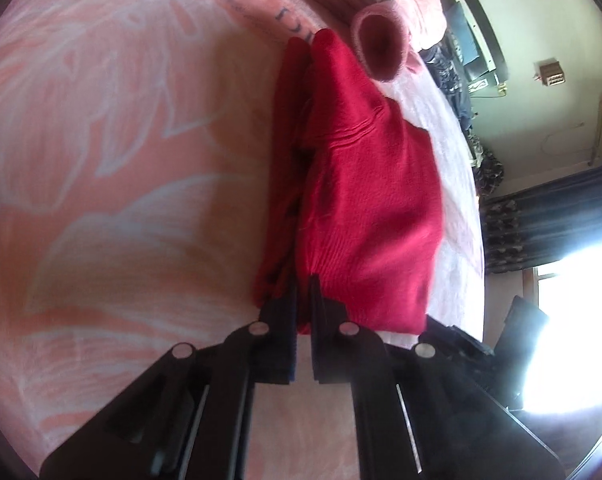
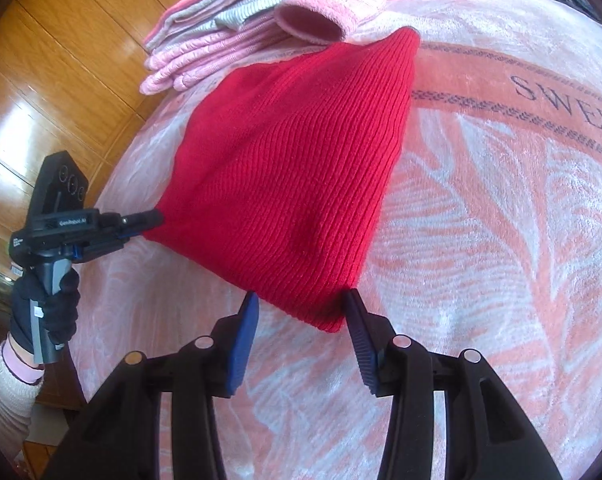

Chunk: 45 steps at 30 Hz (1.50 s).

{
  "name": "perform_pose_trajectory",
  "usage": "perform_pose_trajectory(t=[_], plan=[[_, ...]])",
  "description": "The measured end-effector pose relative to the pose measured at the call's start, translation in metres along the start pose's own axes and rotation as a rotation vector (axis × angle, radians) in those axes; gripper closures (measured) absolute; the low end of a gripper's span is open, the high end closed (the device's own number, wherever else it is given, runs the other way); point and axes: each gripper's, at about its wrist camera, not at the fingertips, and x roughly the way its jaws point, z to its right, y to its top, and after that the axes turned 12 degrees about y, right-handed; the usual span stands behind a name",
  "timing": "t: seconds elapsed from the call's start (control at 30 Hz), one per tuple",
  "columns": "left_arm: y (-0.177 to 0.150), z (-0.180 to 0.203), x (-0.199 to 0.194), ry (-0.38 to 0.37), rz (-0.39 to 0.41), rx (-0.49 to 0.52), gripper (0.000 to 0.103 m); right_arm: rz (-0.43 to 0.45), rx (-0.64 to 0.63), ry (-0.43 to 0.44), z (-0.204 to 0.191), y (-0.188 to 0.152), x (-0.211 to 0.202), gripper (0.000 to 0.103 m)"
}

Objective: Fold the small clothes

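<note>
- Your left gripper (image 1: 304, 280) is pressed together on a corner of the red knit garment (image 2: 293, 184); the right wrist view shows its tips (image 2: 151, 218) biting the cloth's left corner, held by your dark-gloved left hand (image 2: 47, 304).
- Your right gripper (image 2: 301, 300) is spread wide, its blue-padded fingers (image 2: 245, 340) standing on either side of the garment's near corner without clamping it; the right finger's tip looks to be just touching the cloth edge.
- The red knit garment lies on the bed, over a pink-and-white leaf-patterned blanket (image 2: 501, 240), and is pulled taut from the left corner so it rises off the surface on that side.
- Its far corner reaches towards a pink fuzzy sleeve opening (image 2: 311, 22), which sits just beyond it.
- A stack of folded pink and grey clothes (image 2: 205, 48) rests at the far edge of the bed, behind the sleeve.
- Wooden panelling (image 2: 61, 40) runs along the left of the right wrist view.
- The left wrist view is blurred, so the garment's folds there are hard to read.
</note>
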Motion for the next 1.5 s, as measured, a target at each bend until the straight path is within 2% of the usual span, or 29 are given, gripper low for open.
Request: perform_pose_trajectory(t=[0.17,0.27,0.37,0.4,0.43,0.67,0.73,0.8,0.97,1.03,1.07,1.13,1.23,1.37,1.43,1.5], plan=[[-0.003,-0.008,0.009,-0.022,-0.019,0.005,0.099,-0.015,0.005,-0.009,0.002,0.0,0.006,0.057],[0.0,-0.005,0.003,-0.045,-0.017,0.006,0.092,-0.018,-0.006,-0.004,0.001,0.001,0.004,0.057],[0.007,0.0,-0.017,-0.065,0.062,-0.001,0.066,-0.003,-0.008,0.0,0.003,0.003,-0.005,0.057],[0.013,0.004,-0.021,-0.06,0.095,0.004,0.053,0.003,-0.007,0.003,0.005,0.004,-0.007,0.057],[0.023,0.005,-0.024,-0.05,0.12,0.003,0.049,0.009,-0.004,0.005,0.006,0.005,-0.009,0.057],[0.074,0.012,0.015,-0.166,0.017,-0.03,0.047,0.037,0.026,0.025,0.017,0.008,-0.018,0.057],[0.084,0.013,0.03,-0.133,-0.009,-0.024,0.052,0.039,0.028,0.03,0.02,0.008,-0.019,0.057],[0.091,0.015,0.041,-0.117,-0.023,-0.006,0.052,0.04,0.024,0.036,0.022,0.007,-0.019,0.057],[0.108,0.026,0.061,-0.169,-0.048,0.061,0.051,0.05,0.021,0.06,0.027,0.012,-0.019,0.056],[0.109,0.029,0.065,-0.192,-0.05,0.085,0.05,0.066,0.037,0.089,0.031,0.016,-0.02,0.056],[0.111,0.033,0.068,-0.213,-0.056,0.099,0.047,0.079,0.057,0.117,0.034,0.019,-0.021,0.053],[0.113,0.039,0.073,-0.275,-0.071,0.127,0.04,0.094,0.097,0.162,0.042,0.027,-0.021,0.051],[0.116,0.046,0.079,-0.315,-0.079,0.16,0.038,0.102,0.144,0.219,0.054,0.041,-0.017,0.05],[0.117,0.056,0.087,-0.266,-0.081,0.197,0.04,0.108,0.225,0.29,0.072,0.062,-0.003,0.047],[0.118,0.062,0.089,-0.268,-0.085,0.191,0.036,0.089,0.266,0.326,0.079,0.07,0.007,0.039],[0.117,0.067,0.092,-0.277,-0.091,0.19,0.036,0.098,0.316,0.355,0.09,0.073,0.016,0.04]])
